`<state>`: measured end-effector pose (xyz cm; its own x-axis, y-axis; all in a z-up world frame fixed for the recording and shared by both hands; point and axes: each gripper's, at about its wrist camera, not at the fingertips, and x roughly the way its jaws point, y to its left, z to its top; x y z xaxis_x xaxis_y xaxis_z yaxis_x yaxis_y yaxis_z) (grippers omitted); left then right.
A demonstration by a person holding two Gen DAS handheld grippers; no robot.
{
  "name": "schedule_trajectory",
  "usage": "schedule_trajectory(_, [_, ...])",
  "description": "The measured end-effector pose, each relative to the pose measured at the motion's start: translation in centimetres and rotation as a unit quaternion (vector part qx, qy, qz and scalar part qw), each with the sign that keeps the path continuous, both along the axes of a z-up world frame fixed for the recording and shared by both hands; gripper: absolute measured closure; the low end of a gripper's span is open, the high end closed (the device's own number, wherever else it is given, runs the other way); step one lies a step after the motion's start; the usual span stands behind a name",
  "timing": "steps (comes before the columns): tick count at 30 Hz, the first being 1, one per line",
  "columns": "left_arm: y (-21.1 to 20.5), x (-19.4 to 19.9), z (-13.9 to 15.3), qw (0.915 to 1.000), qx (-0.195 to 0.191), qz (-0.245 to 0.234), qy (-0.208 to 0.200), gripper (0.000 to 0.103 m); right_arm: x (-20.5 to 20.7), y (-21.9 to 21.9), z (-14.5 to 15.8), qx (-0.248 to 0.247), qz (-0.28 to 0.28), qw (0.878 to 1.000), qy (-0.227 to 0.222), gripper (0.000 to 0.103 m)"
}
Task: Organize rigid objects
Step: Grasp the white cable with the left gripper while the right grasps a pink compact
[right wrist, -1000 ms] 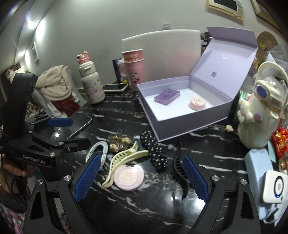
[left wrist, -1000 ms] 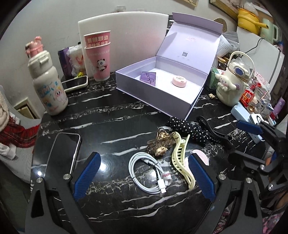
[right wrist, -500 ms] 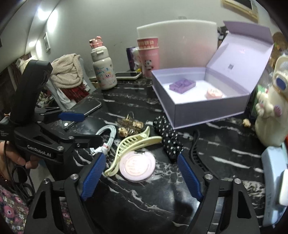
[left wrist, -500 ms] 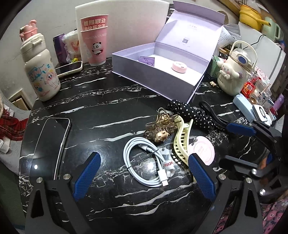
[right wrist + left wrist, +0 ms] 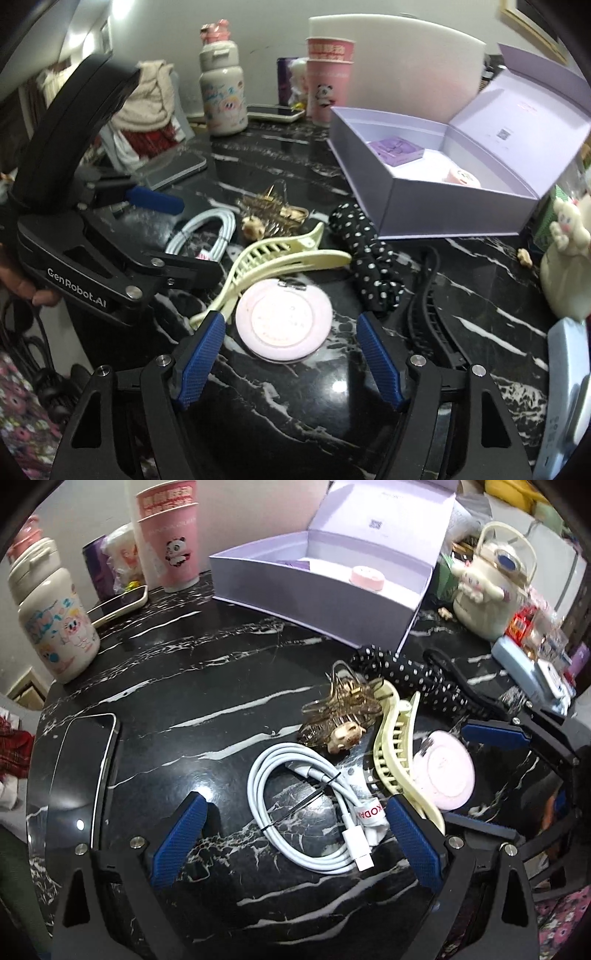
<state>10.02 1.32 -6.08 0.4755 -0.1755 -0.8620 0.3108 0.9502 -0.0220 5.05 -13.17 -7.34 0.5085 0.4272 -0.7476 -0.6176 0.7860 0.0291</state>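
A round pink compact (image 5: 283, 320) lies on the black marble table (image 5: 332, 413), just ahead of my open right gripper (image 5: 290, 343), whose fingers flank it. It also shows in the left wrist view (image 5: 443, 771). My open left gripper (image 5: 295, 821) hovers over a coiled white cable (image 5: 310, 812). A cream hair claw (image 5: 397, 753), a gold hair clip (image 5: 341, 712), a polka-dot scrunchie (image 5: 369, 254) and a black hair clip (image 5: 432, 306) lie around. The open lilac box (image 5: 436, 192) holds a purple item (image 5: 395, 149) and a pink round case (image 5: 463, 177).
A phone (image 5: 74, 775) lies at the table's left. A cartoon bottle (image 5: 51, 616), pink cups (image 5: 170, 542) and another phone (image 5: 118, 603) stand at the back. A white character bottle (image 5: 487, 583) and blue devices (image 5: 528, 668) crowd the right side.
Both grippers have moved forward and lower toward the table. The right gripper now flanks the pink compact; the left is closer over the white cable.
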Motion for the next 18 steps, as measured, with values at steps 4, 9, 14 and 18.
schedule_trajectory(4, [-0.1,-0.2,-0.1,0.9999,-0.002,-0.006,-0.013,0.004,-0.1,0.3,-0.4,-0.005,-0.001,1.0,-0.002,0.04])
schedule_trajectory(9, [0.0,-0.4,-0.1,0.9995,0.0,-0.004,-0.031,0.009,0.2,0.5,-0.4,-0.001,-0.007,1.0,-0.003,0.04])
schedule_trajectory(14, [0.2,-1.1,-0.1,0.9989,-0.005,0.001,-0.047,0.01,-0.1,0.7,-0.5,0.005,-0.015,1.0,-0.011,0.04])
schedule_trajectory(18, [0.1,-1.5,-0.1,0.9981,-0.01,-0.002,-0.061,0.017,-0.3,0.9,-0.5,0.009,-0.028,0.999,-0.016,0.04])
